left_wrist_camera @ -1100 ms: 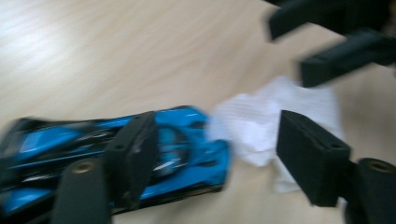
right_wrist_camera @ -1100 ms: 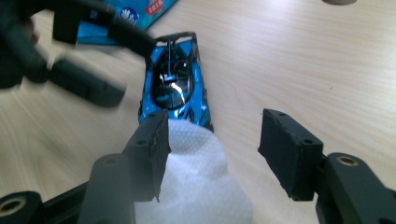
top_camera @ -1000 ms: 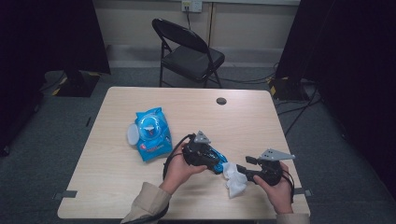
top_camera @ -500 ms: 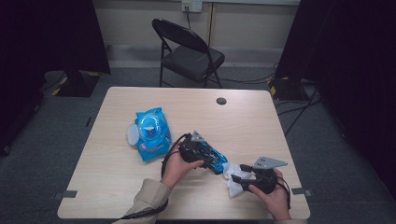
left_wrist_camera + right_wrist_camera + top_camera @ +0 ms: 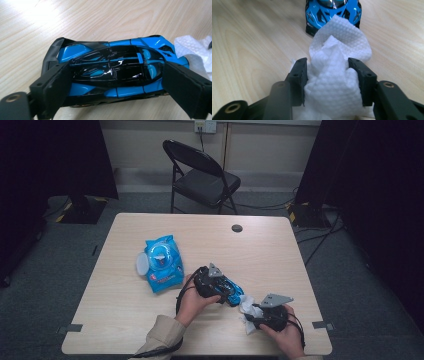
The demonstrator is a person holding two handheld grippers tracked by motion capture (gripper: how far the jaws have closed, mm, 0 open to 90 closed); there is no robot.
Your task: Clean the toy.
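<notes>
Car (image 5: pixel 117 72): toy sports car, glossy blue and black hard plastic, low and wedge-shaped, lying on the table (image 5: pixel 125 320) near its front edge.
Left hand-held gripper (image 5: pixel 115 82): jaws set on either flank of the car and spread wide; they have just been opening, so I cannot say whether the pads really press it.
Wipe (image 5: pixel 337 82): white, dimpled, soft and crumpled into a wad, its tip touching the car's nose.
Right hand-held gripper (image 5: pixel 328 75): jaws have just been closing, and now pinch the wipe from both sides.
Pack (image 5: pixel 161 262): blue soft plastic wipe pack, round lid flipped open, well apart to the left.
Risk, car: smooth curved shell under a slackening hold; a push from the wipe could skid it across the slick wood-grain top.
Risk, wipe: limp cloth may bunch or pull out of the jaws, leaving hard pads to scrape the gloss.
</notes>
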